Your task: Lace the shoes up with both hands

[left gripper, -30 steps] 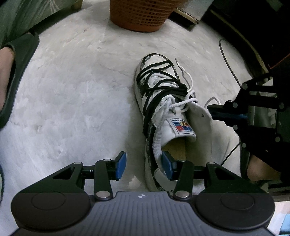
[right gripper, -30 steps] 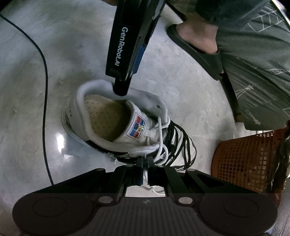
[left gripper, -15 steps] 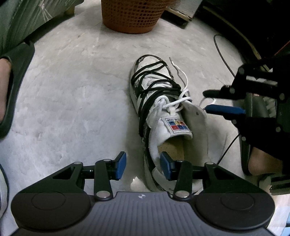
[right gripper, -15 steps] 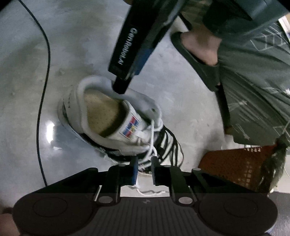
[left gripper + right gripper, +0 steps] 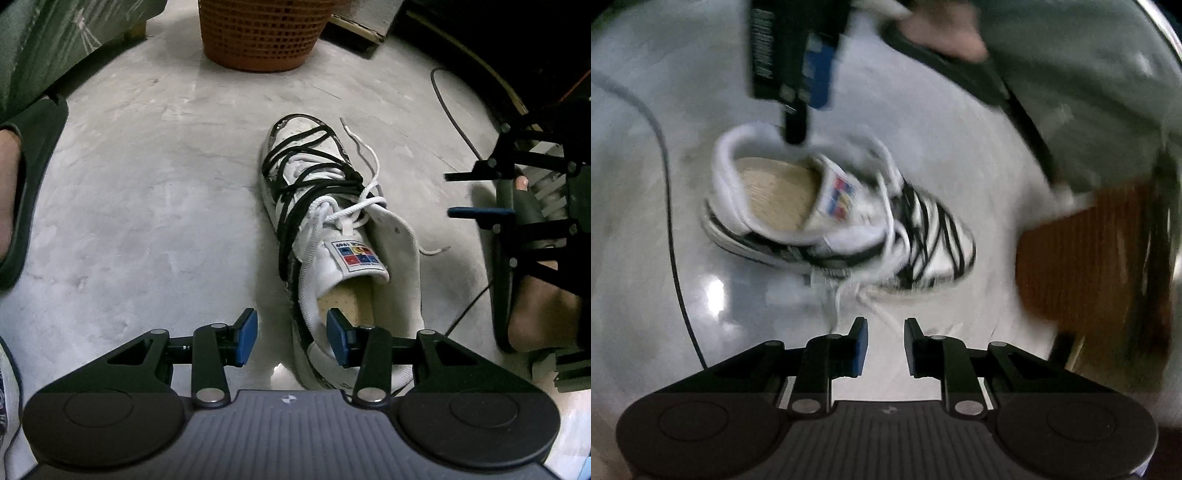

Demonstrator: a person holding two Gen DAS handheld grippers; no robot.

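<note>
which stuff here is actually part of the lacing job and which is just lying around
Part of the job:
- shoe
- white lace
- left gripper, open
- right gripper, open

Just lying about:
- orange basket
- black cable
- dark slipper

Left wrist view is sharp and evenly lit; right wrist view is motion-smeared, with glare on the floor (image 5: 716, 295) at eight o'clock; fisheye bends both edges.
</note>
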